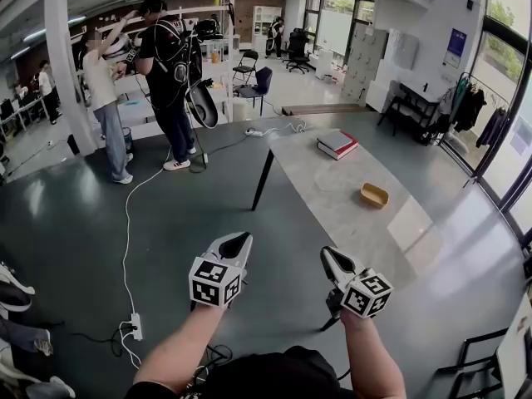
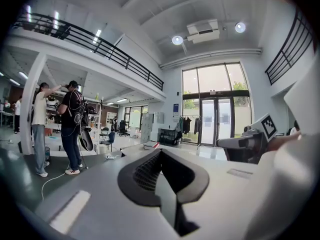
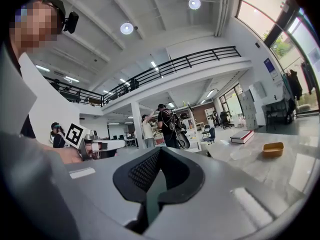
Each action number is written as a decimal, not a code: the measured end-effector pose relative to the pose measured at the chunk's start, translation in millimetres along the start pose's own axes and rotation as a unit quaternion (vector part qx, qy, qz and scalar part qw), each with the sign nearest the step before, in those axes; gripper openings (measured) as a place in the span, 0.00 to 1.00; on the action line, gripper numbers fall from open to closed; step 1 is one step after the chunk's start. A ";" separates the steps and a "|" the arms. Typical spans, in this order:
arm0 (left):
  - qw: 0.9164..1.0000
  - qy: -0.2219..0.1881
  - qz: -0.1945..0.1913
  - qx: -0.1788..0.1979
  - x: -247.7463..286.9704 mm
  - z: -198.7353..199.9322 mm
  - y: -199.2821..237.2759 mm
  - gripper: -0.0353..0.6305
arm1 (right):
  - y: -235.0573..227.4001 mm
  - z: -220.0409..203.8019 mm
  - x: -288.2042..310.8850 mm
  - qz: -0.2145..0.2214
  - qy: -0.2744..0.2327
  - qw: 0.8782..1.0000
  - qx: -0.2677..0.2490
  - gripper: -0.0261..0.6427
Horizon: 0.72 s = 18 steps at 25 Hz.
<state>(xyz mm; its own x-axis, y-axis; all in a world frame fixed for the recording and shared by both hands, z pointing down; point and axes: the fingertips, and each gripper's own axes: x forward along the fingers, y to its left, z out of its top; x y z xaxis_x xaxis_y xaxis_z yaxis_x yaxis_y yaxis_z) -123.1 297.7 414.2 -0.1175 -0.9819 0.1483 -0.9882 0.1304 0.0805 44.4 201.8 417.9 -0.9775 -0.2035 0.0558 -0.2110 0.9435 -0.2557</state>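
I hold both grippers in the air over the dark floor, just short of the near end of a long pale table [image 1: 332,198]. My left gripper [image 1: 237,243] is shut with nothing between its jaws; in its own view the black pads [image 2: 145,171] meet. My right gripper [image 1: 332,260] is also shut and empty, nearest the table's near left edge. On the table lie a yellow tray [image 1: 374,194] and a stack of books [image 1: 337,144] with a red cover; the tray [image 3: 273,149] and books [image 3: 241,137] also show in the right gripper view.
Two people [image 1: 170,81] stand at the back left beside a white pillar [image 1: 66,73]. A white cable runs over the floor to a power strip [image 1: 135,327]. Chairs [image 1: 258,86] stand at the back, and a clothes rack [image 1: 474,110] stands by the right windows.
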 end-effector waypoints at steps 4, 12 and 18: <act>1.000 -0.001 0.008 0.000 -0.6 6.4 17.6 0.06 | 5.0 4.5 16.9 0.007 0.003 1.000 0.000 0.06; 1.000 0.002 0.009 -0.003 29.9 5.2 29.6 0.06 | -19.6 5.8 38.8 0.012 0.010 1.000 0.002 0.06; 1.000 0.006 0.009 -0.003 55.6 6.7 29.4 0.06 | -38.7 12.4 45.4 0.018 0.013 1.000 0.001 0.06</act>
<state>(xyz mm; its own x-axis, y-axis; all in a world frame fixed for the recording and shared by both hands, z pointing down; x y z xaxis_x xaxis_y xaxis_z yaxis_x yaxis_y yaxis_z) -159.3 246.1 418.2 -0.1336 -0.9779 0.1607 -0.9854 0.1483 0.0834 8.2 152.9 418.4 -0.9840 -0.1629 0.0720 -0.1762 0.9496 -0.2593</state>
